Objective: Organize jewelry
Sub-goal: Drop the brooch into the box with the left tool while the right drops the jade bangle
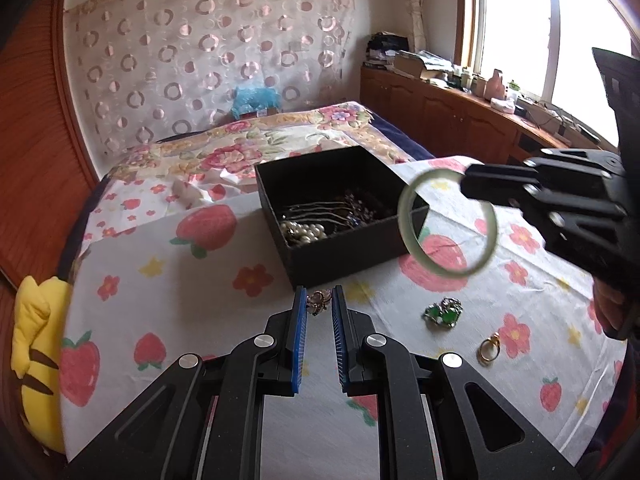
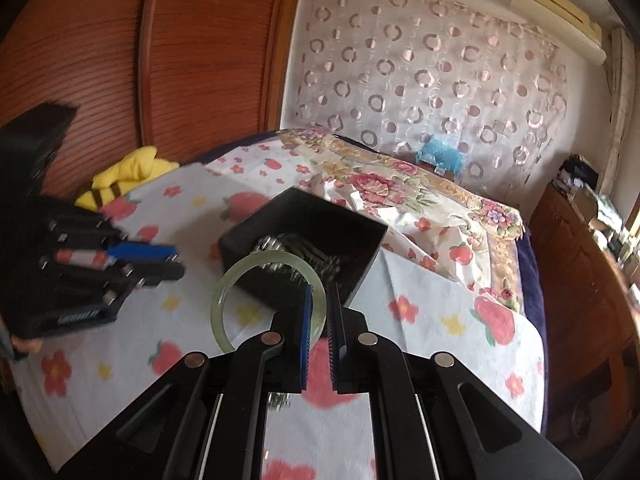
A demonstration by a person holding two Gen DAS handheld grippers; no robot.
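Left view, bangle [image 1: 448, 222]: pale green, smooth, translucent ring, pinched at its far rim by the right gripper [image 1: 466, 184], in the air over the box's [image 1: 340, 256] right corner.
Left gripper [image 1: 319, 304]: jaws parted, a ring [image 1: 319, 303] between them.
Box: black, square, holding pearls [image 1: 304, 232].
Right view, bangle [image 2: 240, 284]: clamped between the blue ribbed pads [image 2: 307, 316], near the box [image 2: 360, 240].

We can't tell what the small piece [image 1: 319, 303] between the left gripper [image 1: 319, 304] pads is; pads hide its sides, and contact is unclear. Right wrist view is motion-blurred: the box [image 2: 362, 252] contents read as grey smears, the left gripper there is a dark streak cut by the frame edge. The bangle [image 2: 224, 296] lower arc is hidden behind the right gripper [image 2: 319, 312] linkage. The yellow plush [image 1: 34, 360] is cut off at the left edge.
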